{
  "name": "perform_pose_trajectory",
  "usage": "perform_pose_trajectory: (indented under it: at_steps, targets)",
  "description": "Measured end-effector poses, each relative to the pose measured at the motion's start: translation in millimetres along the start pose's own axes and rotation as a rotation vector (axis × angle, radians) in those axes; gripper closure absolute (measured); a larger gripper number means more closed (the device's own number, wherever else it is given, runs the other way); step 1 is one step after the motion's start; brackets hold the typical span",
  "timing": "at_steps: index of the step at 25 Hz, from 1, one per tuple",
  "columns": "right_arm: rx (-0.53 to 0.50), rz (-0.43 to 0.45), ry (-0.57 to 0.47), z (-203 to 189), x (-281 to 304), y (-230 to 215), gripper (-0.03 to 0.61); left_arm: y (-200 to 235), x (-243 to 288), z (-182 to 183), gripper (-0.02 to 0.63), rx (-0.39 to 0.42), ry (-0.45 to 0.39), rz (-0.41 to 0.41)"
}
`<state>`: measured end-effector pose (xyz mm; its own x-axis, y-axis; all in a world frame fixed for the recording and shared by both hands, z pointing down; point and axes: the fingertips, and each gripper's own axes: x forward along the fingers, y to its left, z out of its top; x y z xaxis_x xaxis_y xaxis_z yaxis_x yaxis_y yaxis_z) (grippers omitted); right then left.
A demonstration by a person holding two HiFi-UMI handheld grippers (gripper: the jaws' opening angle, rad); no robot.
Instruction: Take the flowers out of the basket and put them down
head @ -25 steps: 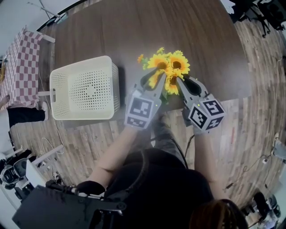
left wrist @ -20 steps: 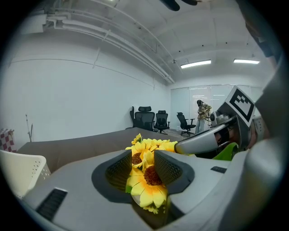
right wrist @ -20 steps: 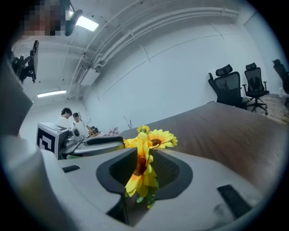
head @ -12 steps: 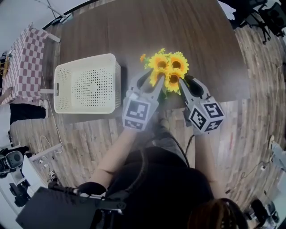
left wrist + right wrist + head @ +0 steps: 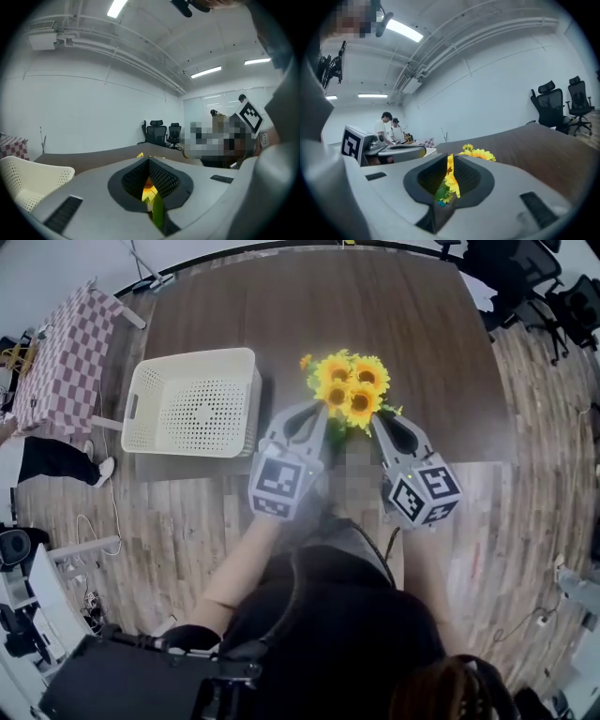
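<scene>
Flowers [image 5: 349, 390] are already out of the basket [image 5: 192, 355], so the first half of the task looks done. What is left is to set them down and let go.

The basket stands at the left of the table [image 5: 422, 324], well apart from the bunch, and it shows nothing inside. Next comes the left gripper [image 5: 321, 414], its jaws pressed together on a green leaf and a yellow petal low in the bunch. The flowers stand upright between the two grippers, over the near edge of the table. Whether the stems touch the wood I cannot tell.

They are a tight bunch of sunflowers with bright yellow petals, dark brown centres and green leaves below, and one small orange bloom at the upper left. The right gripper [image 5: 377, 418] is closing its jaws, with petals and leaves caught in the narrow slit between them.
</scene>
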<state>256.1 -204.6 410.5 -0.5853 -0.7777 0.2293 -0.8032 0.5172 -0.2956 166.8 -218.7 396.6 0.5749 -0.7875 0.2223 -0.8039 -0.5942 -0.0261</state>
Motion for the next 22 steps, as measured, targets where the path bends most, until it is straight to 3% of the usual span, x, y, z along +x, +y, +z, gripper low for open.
perform_pose_trajectory:
  at_steps: [3,13,22]
  targets:
    - [0.006,0.029,-0.018,-1.9,-9.9,9.0,0.572,-10.2,-11.5,-2.0,0.612,-0.012,-0.008,0.008]
    - [0.067,0.115,-0.024,-19.4,-44.5,32.0,0.575,-40.4,-44.3,-26.2,0.614,-0.095,0.0,0.041]
    - [0.101,0.142,-0.062,-18.5,-58.6,48.4,0.577,-45.5,-55.7,-14.4,0.614,-0.08,-0.032,0.012]
